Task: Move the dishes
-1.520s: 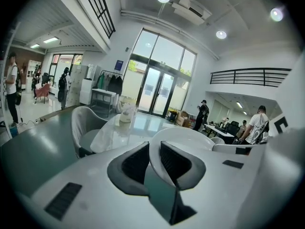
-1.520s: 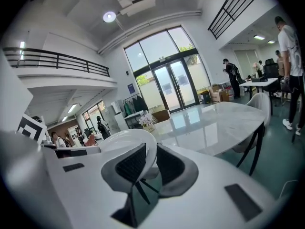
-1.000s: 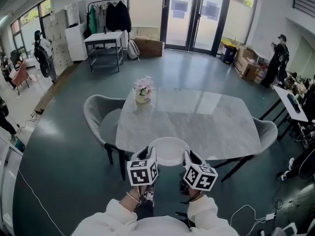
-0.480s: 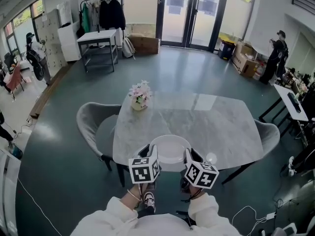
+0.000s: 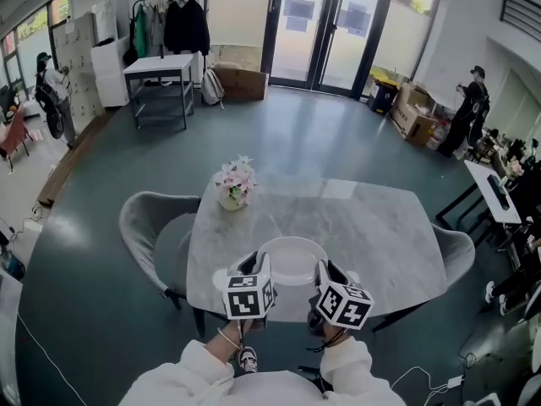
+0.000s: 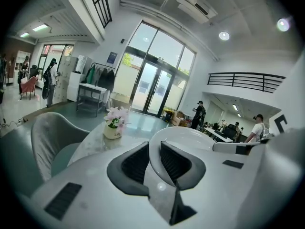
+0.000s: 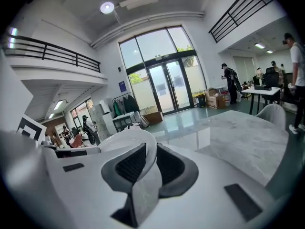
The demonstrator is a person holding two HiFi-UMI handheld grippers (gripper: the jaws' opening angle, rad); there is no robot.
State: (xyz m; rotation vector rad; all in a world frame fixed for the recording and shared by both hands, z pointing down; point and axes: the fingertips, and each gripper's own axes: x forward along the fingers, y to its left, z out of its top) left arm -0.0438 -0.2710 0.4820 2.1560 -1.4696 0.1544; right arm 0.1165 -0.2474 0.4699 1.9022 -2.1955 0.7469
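White glazed ceramic, a round plate [image 5: 292, 259], is gripped at its rim from both sides. The left gripper [image 6: 153, 162] is closed narrowly on the left edge and the right gripper [image 7: 150, 165] on the right edge, with ribbed pads pressed against both faces. The plate is seen at lower centre of the head view, over the near edge of the grey-veined marble table [image 5: 380, 227]. A small pot of pink flowers [image 5: 234, 184] is set at the tabletop's upper left. Two grey upholstered chairs [image 5: 139, 222] are drawn up at the sides, and glass doors [image 5: 317, 32] are seen at the top.
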